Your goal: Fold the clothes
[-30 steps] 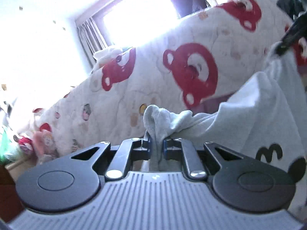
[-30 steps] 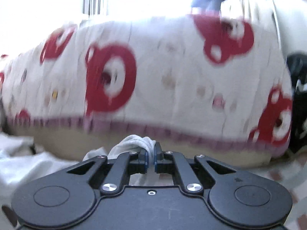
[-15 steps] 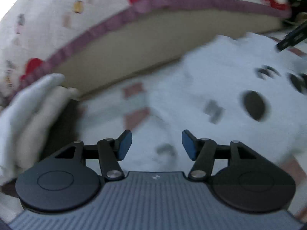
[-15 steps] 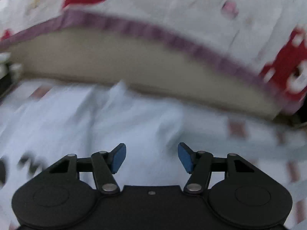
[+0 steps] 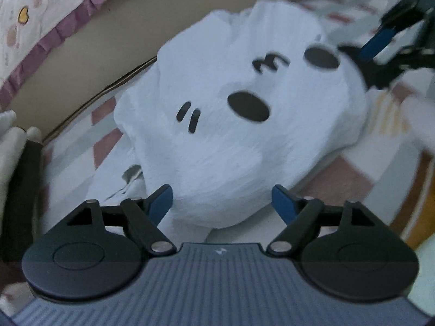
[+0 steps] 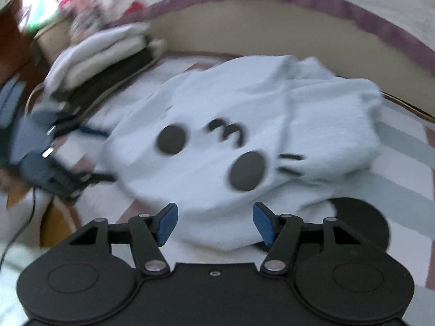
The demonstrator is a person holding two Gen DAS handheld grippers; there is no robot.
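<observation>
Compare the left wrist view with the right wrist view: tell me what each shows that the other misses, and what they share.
Only the left wrist view shows the right gripper, open, at the garment's far edge, and the yellow heart printed on the quilt.

Only the right wrist view shows the left gripper, blurred beside the garment, a thin black cable, and the whole stack of folded clothes, of which the left view catches only an edge.

Both show the white cartoon-face garment lying crumpled on the striped sheet, released, with the purple-trimmed quilt behind.
</observation>
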